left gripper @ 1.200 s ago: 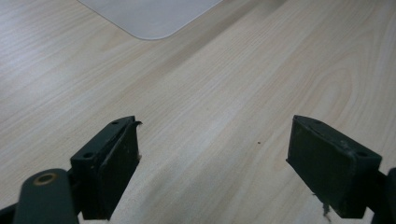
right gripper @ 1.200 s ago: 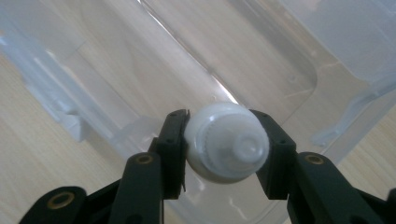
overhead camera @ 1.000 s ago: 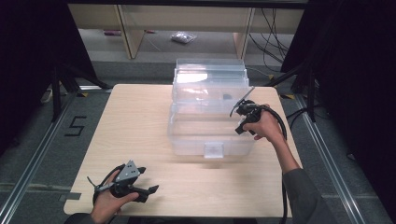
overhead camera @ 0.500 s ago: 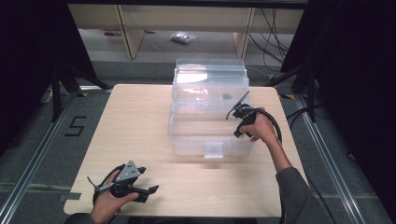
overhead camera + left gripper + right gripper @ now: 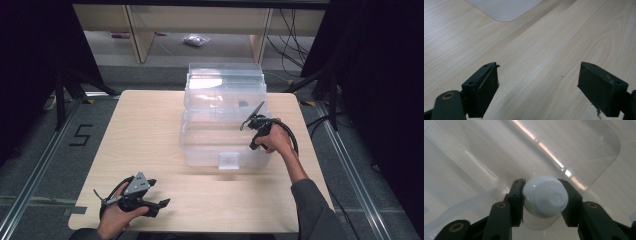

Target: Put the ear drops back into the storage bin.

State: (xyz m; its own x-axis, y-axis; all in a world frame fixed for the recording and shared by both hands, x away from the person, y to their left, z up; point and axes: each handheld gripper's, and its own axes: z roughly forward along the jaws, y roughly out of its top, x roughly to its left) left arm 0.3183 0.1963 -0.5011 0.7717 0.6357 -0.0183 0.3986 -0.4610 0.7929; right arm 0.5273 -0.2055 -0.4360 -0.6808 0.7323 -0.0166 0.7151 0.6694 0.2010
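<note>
In the high view, a clear bin [image 5: 223,122] stood on the worktop [image 5: 145,140], toward its far side, with a latch tab on its near wall. The right gripper [image 5: 255,131] hovered over the bin's right part, held in the right hand [image 5: 276,141], its cable looping to the bin's right. The left gripper [image 5: 156,204] rested on the worktop well nearer than the bin and to its left, by the near edge, in the left hand [image 5: 116,217]; its fingers stood apart. Beyond the bin, a small bag [image 5: 196,40] lay on the floor.

In the left gripper view, the left gripper [image 5: 537,87] had its two black fingers [image 5: 484,87] wide apart with nothing between them, over bare wood. A rounded pale sheet corner [image 5: 504,8], perhaps part of the bin, showed at the top.

In the right gripper view, the right gripper [image 5: 544,198] had its fingers [image 5: 517,197] closed on a white cap-like piece [image 5: 545,195], one pad on each side. It was held above the bin's clear plastic [image 5: 574,150], inside or just over it; which could not be told.
</note>
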